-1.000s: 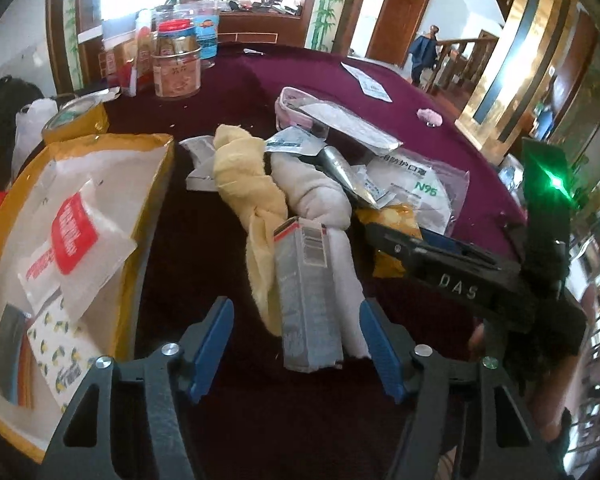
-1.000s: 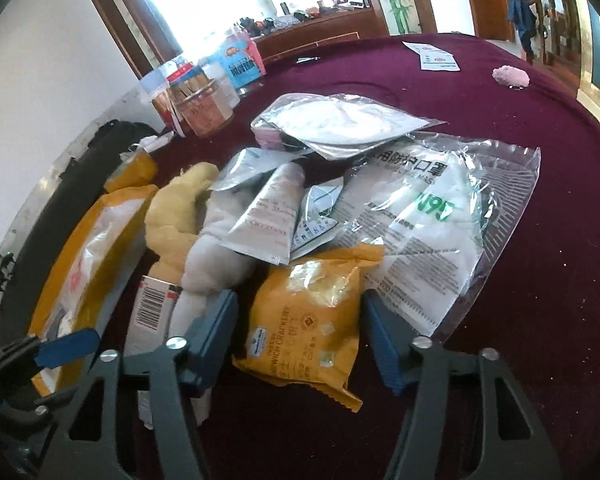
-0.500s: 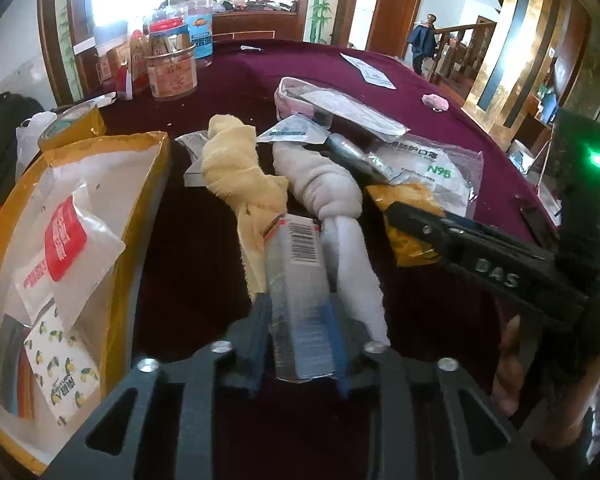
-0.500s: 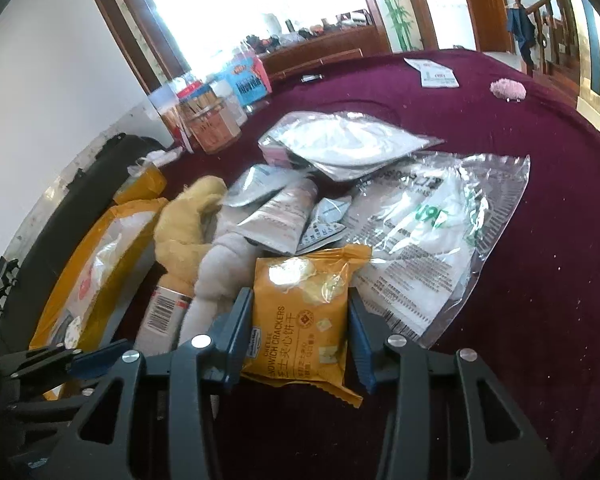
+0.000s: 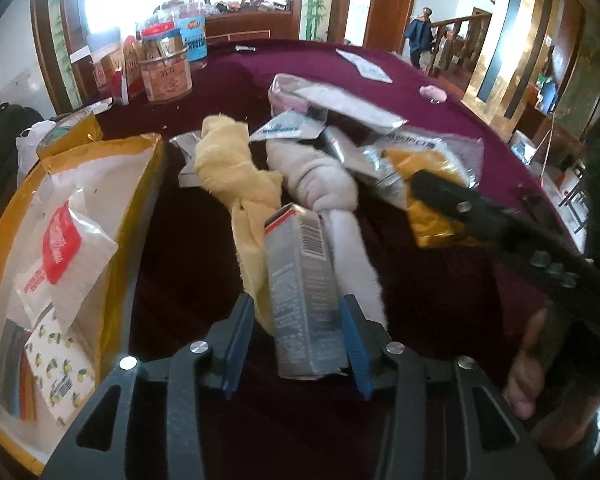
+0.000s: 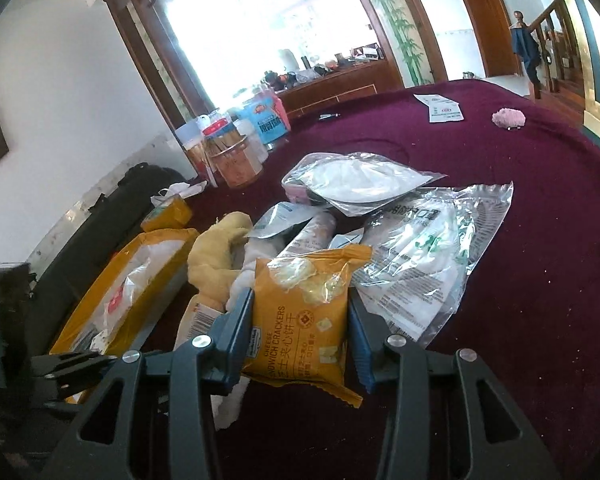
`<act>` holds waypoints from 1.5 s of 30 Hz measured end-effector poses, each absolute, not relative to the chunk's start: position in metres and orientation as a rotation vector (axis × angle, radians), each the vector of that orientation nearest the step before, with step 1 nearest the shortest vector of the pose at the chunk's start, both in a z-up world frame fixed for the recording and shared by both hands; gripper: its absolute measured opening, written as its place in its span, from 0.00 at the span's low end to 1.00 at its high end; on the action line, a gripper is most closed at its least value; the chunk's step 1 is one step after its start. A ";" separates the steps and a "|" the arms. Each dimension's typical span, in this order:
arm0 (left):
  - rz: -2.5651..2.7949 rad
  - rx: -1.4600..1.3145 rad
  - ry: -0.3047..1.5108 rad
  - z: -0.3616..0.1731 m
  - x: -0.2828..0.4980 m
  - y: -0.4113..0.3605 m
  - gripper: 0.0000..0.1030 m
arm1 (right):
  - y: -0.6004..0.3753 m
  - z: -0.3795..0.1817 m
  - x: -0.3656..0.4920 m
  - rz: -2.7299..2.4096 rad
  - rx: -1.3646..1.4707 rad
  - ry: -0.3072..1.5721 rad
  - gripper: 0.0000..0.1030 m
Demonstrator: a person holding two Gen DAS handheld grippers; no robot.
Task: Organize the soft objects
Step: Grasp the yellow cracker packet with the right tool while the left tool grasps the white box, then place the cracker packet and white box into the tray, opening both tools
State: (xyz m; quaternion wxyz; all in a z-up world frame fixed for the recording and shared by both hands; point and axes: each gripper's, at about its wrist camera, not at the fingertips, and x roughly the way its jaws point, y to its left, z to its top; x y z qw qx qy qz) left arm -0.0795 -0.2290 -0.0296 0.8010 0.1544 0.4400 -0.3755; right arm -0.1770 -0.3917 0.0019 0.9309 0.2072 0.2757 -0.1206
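Note:
My left gripper [image 5: 298,332] is shut on a grey carton box [image 5: 302,292] with a barcode and holds it above the table. Behind it lie a knotted yellow cloth [image 5: 236,168] and a knotted white cloth [image 5: 324,184]. My right gripper [image 6: 300,328] is shut on a yellow cracker packet [image 6: 300,312], lifted off the table. The yellow cloth [image 6: 216,256] and the white cloth [image 6: 256,252] show behind it. The right gripper's black body [image 5: 500,224] crosses the left wrist view.
A yellow tray [image 5: 140,184] with plastic packets lies at the left; it also shows in the right wrist view [image 6: 156,264]. Clear mask bags [image 6: 420,256], a tube and sachets lie on the maroon tablecloth [image 6: 540,320]. Jars [image 5: 166,76] stand at the far left.
Both grippers closed, the left on the carton box and the right on the cracker packet, and both have lifted their objects off the table.

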 end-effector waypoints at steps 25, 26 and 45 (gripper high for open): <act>-0.725 -0.138 0.924 0.038 -0.025 -0.079 0.29 | -0.317 0.030 -0.131 0.083 0.408 0.557 0.42; -0.697 -0.146 0.921 0.039 -0.019 -0.073 0.29 | -0.310 0.033 -0.119 0.098 0.397 0.564 0.42; -0.537 -0.126 1.064 -0.006 0.077 -0.053 0.30 | -0.261 0.003 0.041 0.035 0.162 0.788 0.42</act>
